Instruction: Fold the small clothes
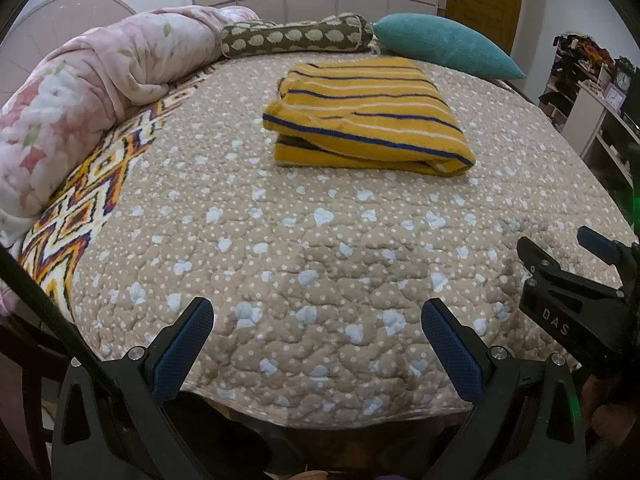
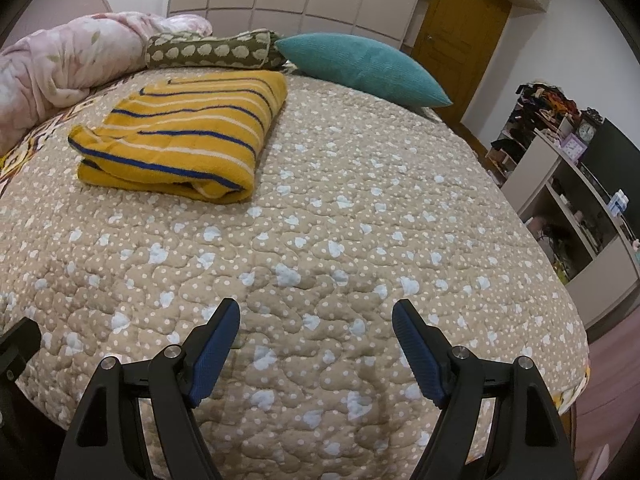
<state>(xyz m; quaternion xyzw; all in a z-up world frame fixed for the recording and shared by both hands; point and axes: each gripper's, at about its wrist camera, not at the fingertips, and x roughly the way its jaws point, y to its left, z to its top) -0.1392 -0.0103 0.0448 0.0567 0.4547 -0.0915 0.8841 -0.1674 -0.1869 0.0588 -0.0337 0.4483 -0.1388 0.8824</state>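
A yellow garment with blue and white stripes lies folded into a thick rectangle on the far half of the bed; in the right wrist view the same garment sits at the upper left. My left gripper hovers over the near edge of the bed, open, with only quilt between its blue pads. My right gripper is also open and empty, well short of the garment. The right gripper shows at the right edge of the left wrist view.
The bed wears a beige quilt with pale blue hearts. A pink floral duvet, an olive bolster and a teal pillow line the far side. Open shelves with clutter stand to the right, a brown door behind.
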